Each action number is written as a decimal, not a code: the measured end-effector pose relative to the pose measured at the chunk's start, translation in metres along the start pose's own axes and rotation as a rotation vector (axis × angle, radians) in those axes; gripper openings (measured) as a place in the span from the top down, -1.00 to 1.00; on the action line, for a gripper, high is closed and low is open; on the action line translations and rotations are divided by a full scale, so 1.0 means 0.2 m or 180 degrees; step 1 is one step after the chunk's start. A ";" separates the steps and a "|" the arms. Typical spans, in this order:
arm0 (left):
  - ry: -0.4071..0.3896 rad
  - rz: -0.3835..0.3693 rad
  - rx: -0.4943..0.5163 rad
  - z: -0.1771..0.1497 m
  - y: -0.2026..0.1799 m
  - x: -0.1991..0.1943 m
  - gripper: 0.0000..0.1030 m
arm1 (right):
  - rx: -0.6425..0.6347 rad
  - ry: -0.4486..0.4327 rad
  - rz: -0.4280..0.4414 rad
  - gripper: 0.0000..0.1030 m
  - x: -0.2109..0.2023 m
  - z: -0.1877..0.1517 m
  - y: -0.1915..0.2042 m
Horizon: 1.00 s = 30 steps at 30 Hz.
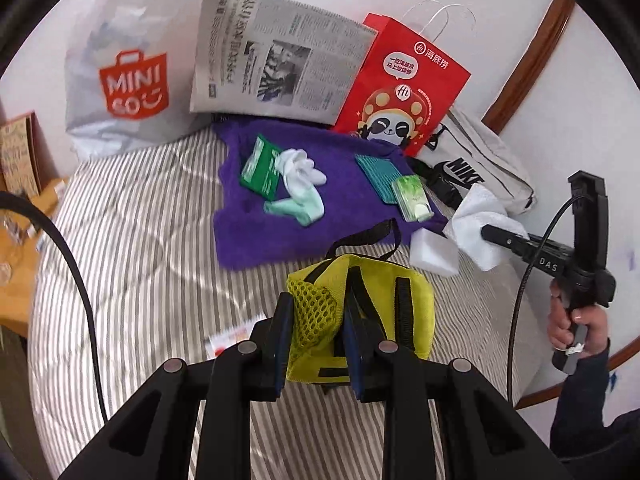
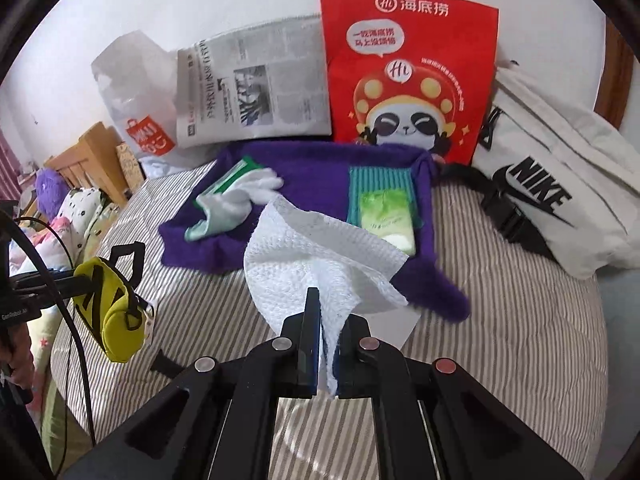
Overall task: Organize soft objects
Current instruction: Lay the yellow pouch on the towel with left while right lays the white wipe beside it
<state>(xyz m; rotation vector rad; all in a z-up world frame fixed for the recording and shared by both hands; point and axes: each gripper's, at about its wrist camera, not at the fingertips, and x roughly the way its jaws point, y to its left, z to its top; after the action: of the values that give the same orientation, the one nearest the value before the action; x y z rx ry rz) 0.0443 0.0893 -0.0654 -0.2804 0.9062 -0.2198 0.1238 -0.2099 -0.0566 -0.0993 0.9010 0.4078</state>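
Note:
My left gripper (image 1: 318, 312) is shut on a yellow pouch (image 1: 380, 312) with black straps and holds it above the striped bed; the pouch also shows in the right wrist view (image 2: 108, 312). My right gripper (image 2: 328, 312) is shut on a white paper towel (image 2: 316, 256), lifted over the near edge of a purple towel (image 2: 320, 176). The paper towel also shows in the left wrist view (image 1: 480, 220). On the purple towel (image 1: 256, 236) lie white and mint socks (image 1: 300, 184), a green packet (image 1: 260, 166), a teal cloth (image 1: 378, 174) and a green tissue pack (image 1: 412, 198).
A Miniso bag (image 1: 128, 76), a newspaper (image 1: 276, 68), a red paper bag (image 1: 404, 88) and a white Nike bag (image 2: 560, 196) stand along the wall. A white foam block (image 1: 434, 252) lies beside the purple towel. A wooden bedside unit (image 1: 24, 216) is at left.

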 end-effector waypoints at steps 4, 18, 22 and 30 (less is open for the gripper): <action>-0.0022 0.0015 0.0068 0.11 -0.02 0.05 0.56 | 0.0029 -0.0021 -0.0039 0.90 0.05 0.08 -0.01; -0.0112 0.0134 0.0003 0.55 0.11 0.30 0.56 | 0.0242 -0.0004 -0.0055 0.90 0.35 0.38 -0.02; -0.0113 0.0204 -0.0026 0.65 0.14 0.40 0.56 | 0.0218 -0.0034 -0.0141 0.90 0.42 0.48 -0.04; -0.0060 0.0253 -0.0121 0.76 0.17 0.58 0.56 | 0.0155 0.0051 -0.0180 0.90 0.61 0.66 -0.06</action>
<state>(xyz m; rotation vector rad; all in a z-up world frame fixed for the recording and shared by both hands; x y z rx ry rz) 0.2382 0.1093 -0.0738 -0.2807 0.9017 -0.1262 0.2940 -0.1510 -0.0705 -0.0832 0.9212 0.3325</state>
